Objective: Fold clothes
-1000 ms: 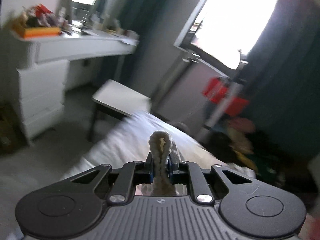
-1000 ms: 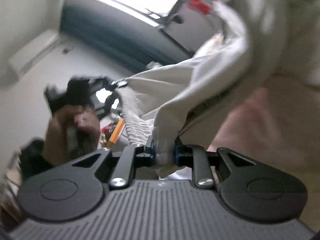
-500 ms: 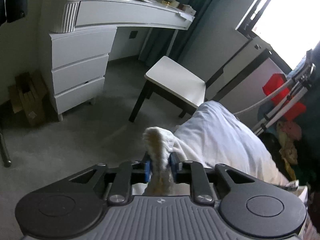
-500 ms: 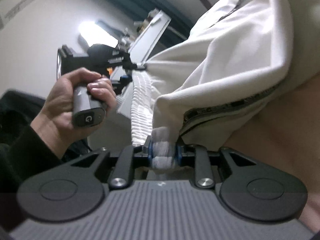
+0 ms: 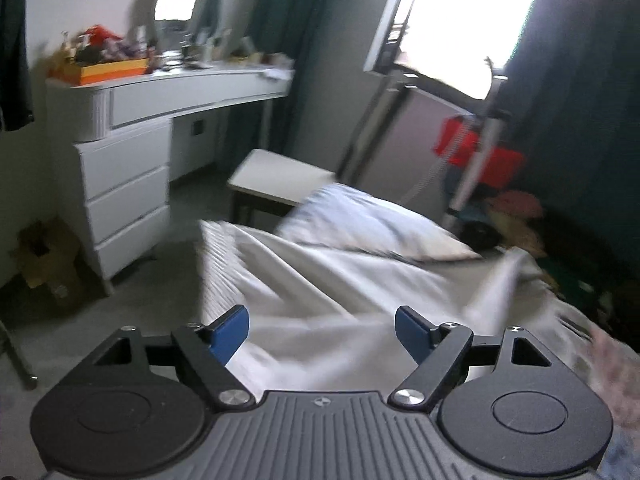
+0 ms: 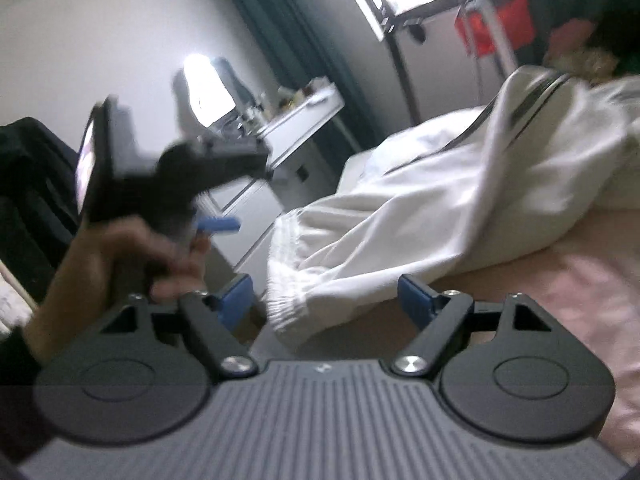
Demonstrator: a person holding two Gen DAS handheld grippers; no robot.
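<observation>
- Both tongs gape wide, holding nothing: left gripper (image 5: 322, 330), right gripper (image 6: 325, 298).
- White ribbed-waistband trousers (image 6: 400, 216) lie rumpled on the pink bedsheet (image 6: 580, 292).
- Blurry, but probably smooth flat before regripping.

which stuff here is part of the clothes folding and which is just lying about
Part of the job:
- white fabric garment with ribbed elastic waistband, lying on the bed
- left tool, open
- right tool, open

Just lying about:
- white chest of drawers
- white-topped stool
- orange box
- white pillow
</observation>
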